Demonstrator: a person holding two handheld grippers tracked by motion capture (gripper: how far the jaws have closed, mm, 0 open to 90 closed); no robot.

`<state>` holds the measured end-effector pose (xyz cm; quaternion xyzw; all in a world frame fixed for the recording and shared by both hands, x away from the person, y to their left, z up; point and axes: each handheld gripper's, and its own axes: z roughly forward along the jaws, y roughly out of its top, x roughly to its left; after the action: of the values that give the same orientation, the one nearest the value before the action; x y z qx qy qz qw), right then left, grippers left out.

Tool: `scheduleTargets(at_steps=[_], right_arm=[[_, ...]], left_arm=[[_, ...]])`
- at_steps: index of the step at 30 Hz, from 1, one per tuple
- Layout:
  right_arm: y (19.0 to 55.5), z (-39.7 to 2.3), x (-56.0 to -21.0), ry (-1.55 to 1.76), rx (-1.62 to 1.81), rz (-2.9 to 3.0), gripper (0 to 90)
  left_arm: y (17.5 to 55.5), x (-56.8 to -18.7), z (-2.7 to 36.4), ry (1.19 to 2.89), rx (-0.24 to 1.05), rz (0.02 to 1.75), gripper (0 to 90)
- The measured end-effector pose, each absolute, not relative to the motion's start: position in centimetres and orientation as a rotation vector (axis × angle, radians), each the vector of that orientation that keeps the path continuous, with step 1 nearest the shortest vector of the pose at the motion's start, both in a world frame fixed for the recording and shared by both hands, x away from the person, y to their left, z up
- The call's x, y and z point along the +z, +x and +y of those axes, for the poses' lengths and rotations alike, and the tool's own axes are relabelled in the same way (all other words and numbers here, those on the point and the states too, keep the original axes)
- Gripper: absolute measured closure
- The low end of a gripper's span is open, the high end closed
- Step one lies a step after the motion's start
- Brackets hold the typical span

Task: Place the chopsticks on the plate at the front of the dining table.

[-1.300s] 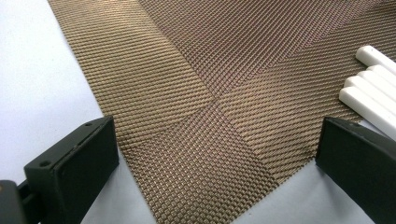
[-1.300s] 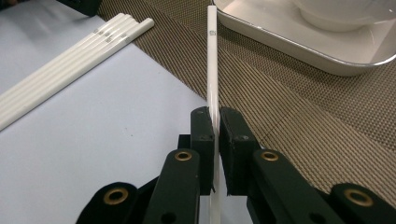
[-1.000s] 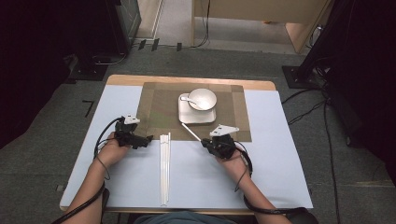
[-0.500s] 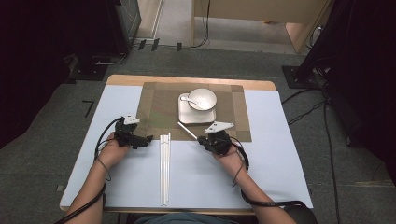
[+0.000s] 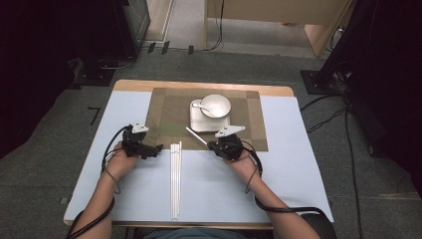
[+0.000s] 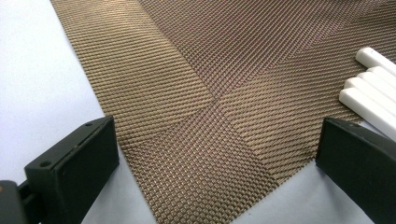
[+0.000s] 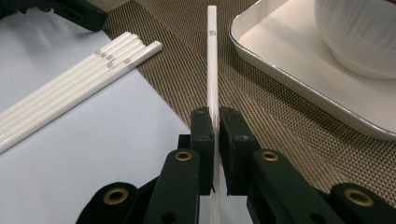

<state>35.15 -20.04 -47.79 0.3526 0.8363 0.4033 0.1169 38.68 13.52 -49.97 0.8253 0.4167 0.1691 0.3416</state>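
One slim white chopstick (image 7: 212, 60) is clamped between the black jaws of my right gripper (image 7: 214, 122), pointing away over the brown woven placemat (image 7: 187, 74) toward the white rectangular tray (image 7: 299, 74); its near end runs down behind the jaws and is lost to me there; from the high view the stick (image 5: 195, 135) slants up-left from that gripper (image 5: 209, 145) and is almost too thin to follow. Four more white chopsticks (image 7: 70, 91) lie side by side on the pale blue table cover (image 7: 107, 154), their tips just onto the mat's corner and their tails cut off at the frame edge; the white ribbed bowl (image 7: 359, 32) on the tray is cropped by the top and right edges. My left gripper (image 6: 215, 154) stands released, jaws wide apart over the mat's corner (image 6: 201, 116) with nothing between them; from above, that gripper (image 5: 155, 149) sits just left of the chopstick bundle (image 5: 175, 179). A white spoon (image 5: 201, 106) rests in the bowl (image 5: 215, 105), its shape hard to make out.
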Motion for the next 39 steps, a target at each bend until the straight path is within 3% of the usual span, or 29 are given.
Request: scheduleTargets(at_steps=[39], right_arm=[[38.2,-18.4,-47.5,0.991,1.188,2.476,85.4]], left_arm=[[38.4,-50.0,13.5,2.134,0.462,1.101,0.0]])
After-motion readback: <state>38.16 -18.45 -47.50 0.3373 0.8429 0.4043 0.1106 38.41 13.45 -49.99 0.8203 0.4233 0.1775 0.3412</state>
